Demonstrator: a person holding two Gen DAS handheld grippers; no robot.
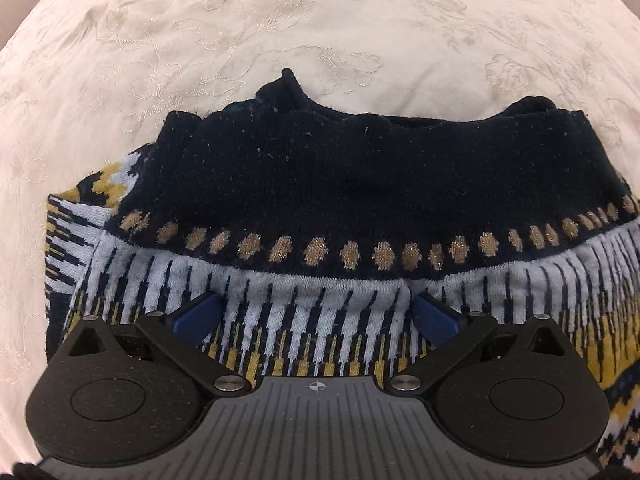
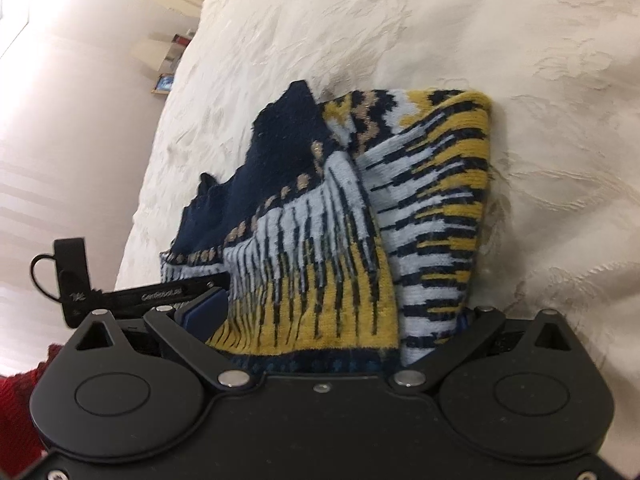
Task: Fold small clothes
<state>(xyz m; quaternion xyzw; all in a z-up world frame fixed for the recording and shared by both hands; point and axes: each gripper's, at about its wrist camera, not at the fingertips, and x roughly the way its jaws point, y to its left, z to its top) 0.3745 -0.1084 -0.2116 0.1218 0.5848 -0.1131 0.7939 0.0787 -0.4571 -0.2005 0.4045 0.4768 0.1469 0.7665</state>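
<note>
Below us the knitted sweater lies folded on the cream embroidered bedspread, its navy band toward twelve o'clock in the left wrist view and the pale-blue, navy and mustard pattern running down to six. Our left gripper points steeply down over the patterned part with its jaws spread as wide as they go; the blue pads sit at nine and three o'clock of the pattern, and we cannot tell if they touch the knit. Nothing is pinched between them. In the right wrist view our right gripper also stands apart, the sweater's mustard hem bunched in the gap. We cannot tell whether its pads press on the fabric. At nine o'clock there the left gripper's black finger reaches the sweater's edge.
</note>
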